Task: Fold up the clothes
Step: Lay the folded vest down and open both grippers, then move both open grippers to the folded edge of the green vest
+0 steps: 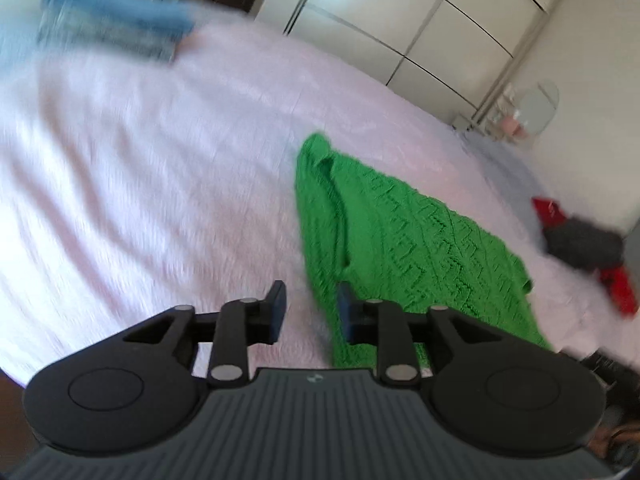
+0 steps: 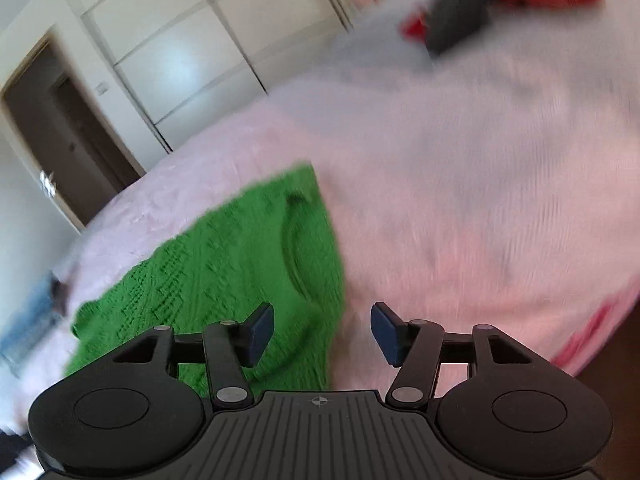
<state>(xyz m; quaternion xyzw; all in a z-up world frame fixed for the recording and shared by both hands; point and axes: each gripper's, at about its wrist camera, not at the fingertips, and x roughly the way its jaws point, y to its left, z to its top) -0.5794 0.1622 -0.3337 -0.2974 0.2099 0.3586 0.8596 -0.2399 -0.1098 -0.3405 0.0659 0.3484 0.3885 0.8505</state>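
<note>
On the pink bedspread (image 1: 140, 160) lies a green knitted sweater (image 1: 400, 240), at about two o'clock from the left gripper (image 1: 311, 312), whose jaws are parted with nothing between them. From the right gripper (image 2: 322, 334), also spread wide and empty, the sweater sits at ten o'clock. Blue jeans (image 1: 112, 24) lie at eleven o'clock in the left view, and red and grey clothes (image 1: 580, 244) at three o'clock.

No readable text, label or number anywhere — both views blurred.

Left gripper (image 1: 311, 307) and right gripper (image 2: 322, 331) both spread, holding nothing
</note>
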